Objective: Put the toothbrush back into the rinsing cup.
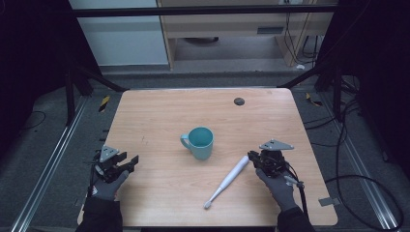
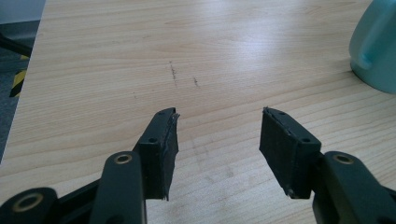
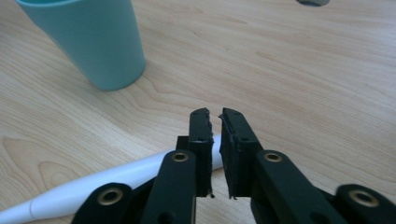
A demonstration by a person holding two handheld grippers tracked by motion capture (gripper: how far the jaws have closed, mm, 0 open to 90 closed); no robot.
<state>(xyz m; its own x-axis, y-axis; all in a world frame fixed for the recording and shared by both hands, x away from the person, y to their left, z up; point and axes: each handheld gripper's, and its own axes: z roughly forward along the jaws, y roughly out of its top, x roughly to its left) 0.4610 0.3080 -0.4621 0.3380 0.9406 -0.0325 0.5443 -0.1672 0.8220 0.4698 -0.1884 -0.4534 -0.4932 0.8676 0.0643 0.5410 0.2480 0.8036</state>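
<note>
A table (image 1: pixel 159 116) of pale wood-grain laminate, smooth with a soft sheen, is marked by a few faint scratches. A teal mug (image 1: pixel 199 142) looks like matt plastic. A white toothbrush (image 1: pixel 227 181) appears as smooth, slightly glossy plastic. Matt black, ribbed pads (image 2: pixel 285 149) are seen, roughly worn at their edges.

Teal, white and black on pale wood

The light wood-grain worktop (image 1: pixel 159 111) carries pale tan streaks and a small dark grey round disc (image 1: pixel 239 101) toward one o'clock. At centre stands a teal plastic mug (image 1: pixel 199 142), the same teal inside. Toward five o'clock lies a slim white plastic toothbrush (image 1: pixel 227 181). The left claw (image 1: pixel 129 163) at eight o'clock and the right claw (image 1: pixel 252 157) at four o'clock are black with brass-coloured rivets, each topped by a grey three-cornered plate; both hands wear grey gloves.
</note>
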